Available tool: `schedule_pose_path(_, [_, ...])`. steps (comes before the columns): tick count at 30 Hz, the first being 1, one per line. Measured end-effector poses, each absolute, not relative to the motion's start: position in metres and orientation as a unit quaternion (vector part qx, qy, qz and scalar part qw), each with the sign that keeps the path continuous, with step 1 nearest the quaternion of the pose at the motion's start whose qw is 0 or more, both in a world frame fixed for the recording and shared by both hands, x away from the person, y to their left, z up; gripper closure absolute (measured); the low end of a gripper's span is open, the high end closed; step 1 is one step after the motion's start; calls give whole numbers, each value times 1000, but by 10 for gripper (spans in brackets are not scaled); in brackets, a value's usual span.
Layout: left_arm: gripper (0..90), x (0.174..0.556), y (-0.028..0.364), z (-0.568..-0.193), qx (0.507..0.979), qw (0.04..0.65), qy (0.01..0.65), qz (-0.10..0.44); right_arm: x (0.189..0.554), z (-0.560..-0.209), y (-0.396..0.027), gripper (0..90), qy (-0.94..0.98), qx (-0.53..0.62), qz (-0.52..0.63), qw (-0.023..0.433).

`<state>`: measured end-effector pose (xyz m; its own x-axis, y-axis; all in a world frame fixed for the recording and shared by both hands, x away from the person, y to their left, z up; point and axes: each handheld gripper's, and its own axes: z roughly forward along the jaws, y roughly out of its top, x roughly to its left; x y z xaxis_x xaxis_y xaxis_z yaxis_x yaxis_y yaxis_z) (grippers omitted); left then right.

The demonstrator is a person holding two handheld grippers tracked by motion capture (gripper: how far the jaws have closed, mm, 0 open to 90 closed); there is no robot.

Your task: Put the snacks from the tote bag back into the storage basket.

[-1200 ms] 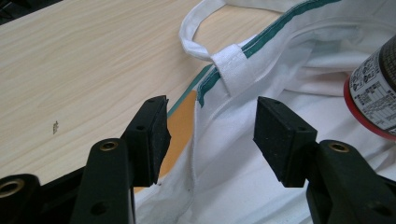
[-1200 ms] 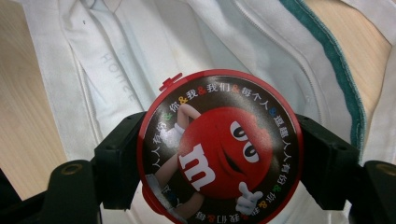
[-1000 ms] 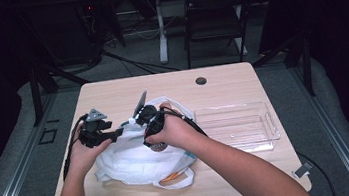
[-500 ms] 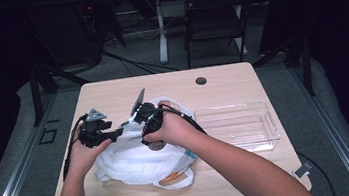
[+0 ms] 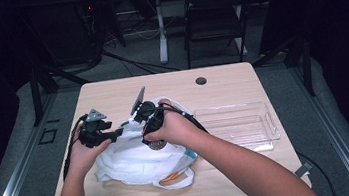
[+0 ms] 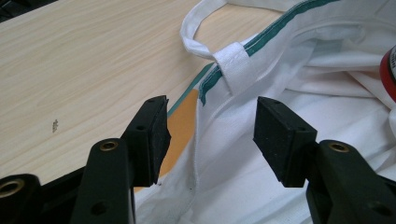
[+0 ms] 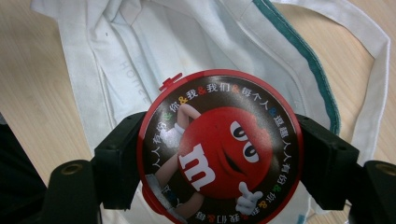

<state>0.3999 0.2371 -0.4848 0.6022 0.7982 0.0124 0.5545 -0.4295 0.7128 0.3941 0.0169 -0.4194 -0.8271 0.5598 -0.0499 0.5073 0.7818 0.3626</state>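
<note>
A white cloth bag (image 5: 130, 161) with green trim lies on the near half of the wooden table (image 5: 111, 93). My right gripper (image 7: 224, 156) is shut on a round red M&M's tin (image 7: 219, 149) and holds it just above the bag's open mouth (image 7: 140, 56). In the high view the right gripper (image 5: 151, 137) points down over the bag's middle. My left gripper (image 6: 210, 126) is open, its jaws on either side of the bag's rim (image 6: 224, 74) below a handle loop (image 6: 196, 28). From above, the left gripper (image 5: 118, 131) is at the bag's left edge.
A clear plastic tray (image 5: 234, 107) stands to the right of the bag. Something orange (image 5: 169, 177) peeks from the bag's near side and shows inside the rim (image 6: 180, 126). A cable hole (image 5: 201, 80) sits at the table's far edge. A chair (image 5: 213, 17) stands beyond.
</note>
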Motion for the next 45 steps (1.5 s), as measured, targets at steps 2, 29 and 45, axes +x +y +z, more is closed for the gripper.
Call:
schedule_pose_path(2, [450, 400, 237, -485, 827, 344, 409, 177, 394, -418, 15, 248, 940, 285, 170, 79])
schedule_pose_path(29, [450, 400, 236, -486, 827, 341, 410, 178, 396, -396, -27, 248, 933, 303, 174, 87])
schedule_pose_path(45, [450, 400, 236, -486, 827, 340, 409, 180, 396, -393, -61, 248, 925, 322, 181, 90])
